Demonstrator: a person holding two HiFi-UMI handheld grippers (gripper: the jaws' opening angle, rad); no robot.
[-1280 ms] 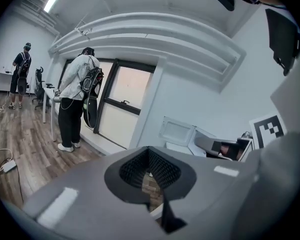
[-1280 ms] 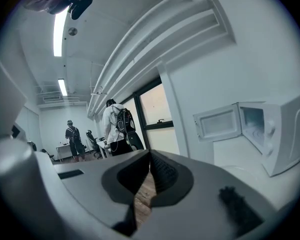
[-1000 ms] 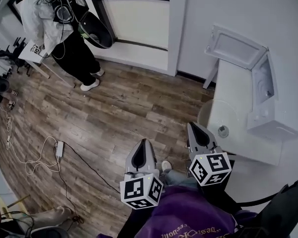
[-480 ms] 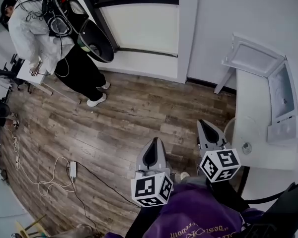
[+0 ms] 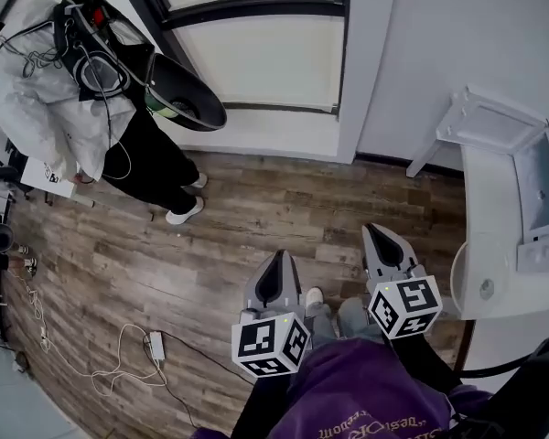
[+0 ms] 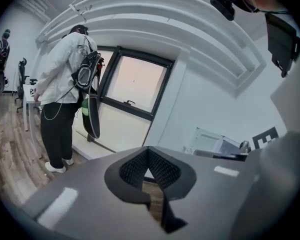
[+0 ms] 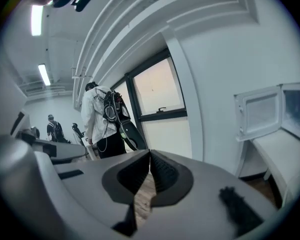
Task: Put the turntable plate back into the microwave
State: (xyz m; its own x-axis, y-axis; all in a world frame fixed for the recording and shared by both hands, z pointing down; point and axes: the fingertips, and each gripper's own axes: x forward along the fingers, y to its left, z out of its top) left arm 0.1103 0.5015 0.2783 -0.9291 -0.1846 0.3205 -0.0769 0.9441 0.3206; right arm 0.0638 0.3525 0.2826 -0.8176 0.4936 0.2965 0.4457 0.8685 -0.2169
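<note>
the approach is the step in hand, and nothing has been picked up yet. the left gripper [image 5: 276,262] and the right gripper [image 5: 377,238] sit side by side at the lower middle of the head view, above the wooden floor [image 5: 210,236]. both are clenched, jaws pressed together with nothing between them, and each gripper's own view shows the same. the turntable plate [image 5: 476,286], a clear glass disc, lies on the white table [image 5: 483,199] at the right edge of the frame, just right of the right gripper and apart from it. the microwave [image 5: 542,190] stands further up that table at the far right, its door [image 5: 490,124] swung open toward the upper right. a person in a white jacket [image 5: 37,90] stands at the upper left, well apart. as i judge it, the next move calls for turning toward the right edge, opening the jaws and taking the plate by its rim, likely with both grippers since glass is slick, then carrying it level into the open cavity
</note>
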